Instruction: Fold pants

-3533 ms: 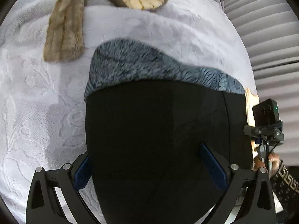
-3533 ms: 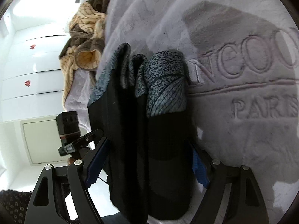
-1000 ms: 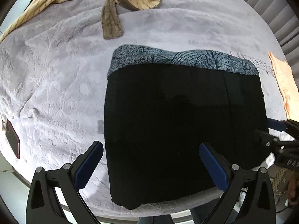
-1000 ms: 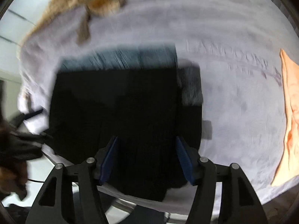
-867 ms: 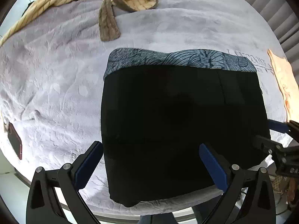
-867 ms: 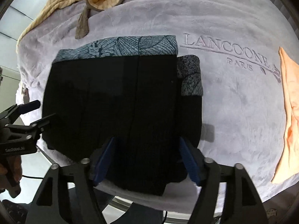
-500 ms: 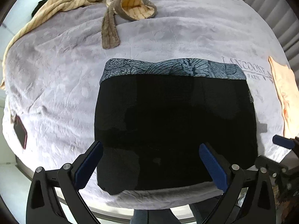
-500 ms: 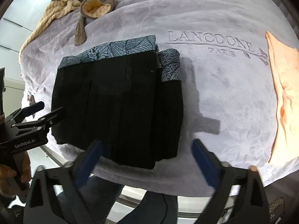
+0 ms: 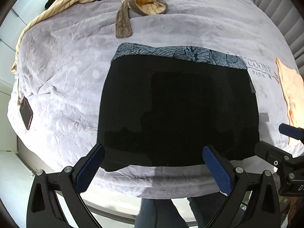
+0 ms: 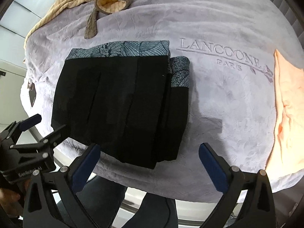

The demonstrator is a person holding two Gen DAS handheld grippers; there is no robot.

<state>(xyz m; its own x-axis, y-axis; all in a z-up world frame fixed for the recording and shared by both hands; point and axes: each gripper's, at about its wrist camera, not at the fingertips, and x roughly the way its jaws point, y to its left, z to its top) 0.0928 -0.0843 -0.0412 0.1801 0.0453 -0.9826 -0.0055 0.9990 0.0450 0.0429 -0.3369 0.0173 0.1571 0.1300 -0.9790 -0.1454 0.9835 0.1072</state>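
The black pants (image 9: pixel 176 110) with a blue-grey patterned band (image 9: pixel 176 53) lie folded into a flat rectangle near the front edge of the bed; they also show in the right wrist view (image 10: pixel 121 104). My left gripper (image 9: pixel 152 169) is open and empty, held back over the bed's front edge. My right gripper (image 10: pixel 150 165) is open and empty, off the pants' near right corner. Each gripper shows in the other's view, the right one (image 9: pixel 285 148) and the left one (image 10: pixel 34 131).
The lilac bedspread (image 10: pixel 228 87) bears embossed lettering. A striped beige and brown garment (image 9: pixel 136 1) lies at the back. A peach cloth (image 10: pixel 286 110) lies at the right. A phone (image 9: pixel 26 114) lies at the left edge. The person's legs (image 10: pixel 152 209) stand below.
Both grippers have let go of the pants and pulled back and up from the bed. The right gripper has opened wide. The pants lie still, folded.
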